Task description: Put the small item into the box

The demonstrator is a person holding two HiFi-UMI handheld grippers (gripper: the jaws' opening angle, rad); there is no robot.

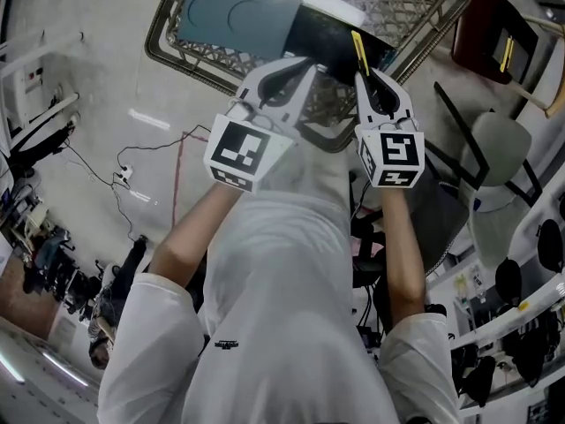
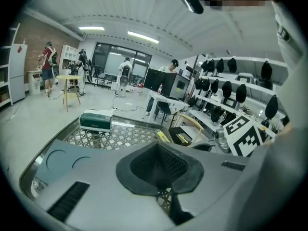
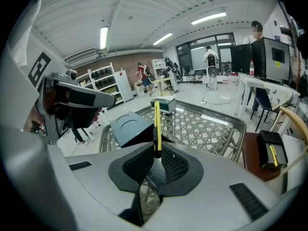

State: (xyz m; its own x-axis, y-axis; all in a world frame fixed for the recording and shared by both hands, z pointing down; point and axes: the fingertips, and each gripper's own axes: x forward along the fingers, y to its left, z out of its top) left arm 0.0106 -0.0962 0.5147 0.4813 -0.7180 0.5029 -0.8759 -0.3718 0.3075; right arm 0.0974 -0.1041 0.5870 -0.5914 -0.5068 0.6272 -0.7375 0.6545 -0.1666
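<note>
My right gripper (image 1: 372,79) (image 3: 156,163) is shut on a thin yellow stick-like item (image 1: 357,51) (image 3: 157,124), which stands up from the jaws over the table's near edge. The box (image 1: 238,11) (image 3: 129,125) has a dark teal lid with two curved marks and a black side. It lies on the glass-topped wicker table (image 1: 402,3), just beyond and left of the item. My left gripper (image 1: 296,71) (image 2: 161,163) hovers beside the box's near corner with its jaws shut and nothing between them. The yellow item (image 2: 162,136) also shows in the left gripper view.
A small green-and-white box (image 2: 96,120) (image 3: 163,105) sits at the table's far side. A brown chair (image 1: 494,34) holding a black object with a yellow stripe stands right of the table. Cables (image 1: 124,175) run across the floor on the left. People stand far back in the room.
</note>
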